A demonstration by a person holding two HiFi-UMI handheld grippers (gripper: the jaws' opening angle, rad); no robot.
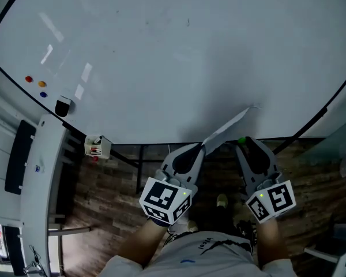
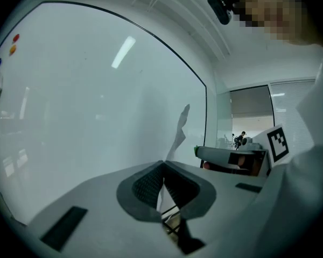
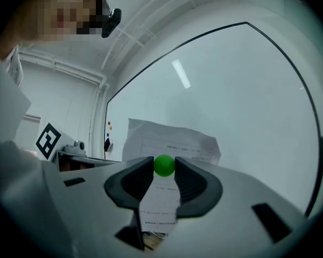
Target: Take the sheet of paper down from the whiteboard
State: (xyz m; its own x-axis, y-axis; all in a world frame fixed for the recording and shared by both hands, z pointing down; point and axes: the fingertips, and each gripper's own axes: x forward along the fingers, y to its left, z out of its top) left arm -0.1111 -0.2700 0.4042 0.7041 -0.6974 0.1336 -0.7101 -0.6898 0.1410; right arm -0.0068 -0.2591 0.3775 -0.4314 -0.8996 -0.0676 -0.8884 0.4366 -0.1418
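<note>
The white printed sheet of paper (image 1: 228, 128) hangs in front of the whiteboard (image 1: 161, 56), near its lower edge. My left gripper (image 1: 203, 149) is shut on the sheet's near edge. In the left gripper view the paper (image 2: 178, 130) runs edge-on away from the closed jaws of the left gripper (image 2: 162, 168). My right gripper (image 1: 242, 141) is just right of the sheet and shut on a small green ball magnet (image 3: 163, 165). In the right gripper view the paper (image 3: 172, 144) spreads behind the magnet. I cannot tell whether the sheet's far corner touches the board.
Red (image 1: 29, 79), orange (image 1: 42, 84) and blue (image 1: 43, 94) magnets and a black eraser (image 1: 62, 106) sit at the board's left edge. A small box of markers (image 1: 97, 146) hangs below it. Below are the wooden floor (image 1: 115, 178) and the person's feet.
</note>
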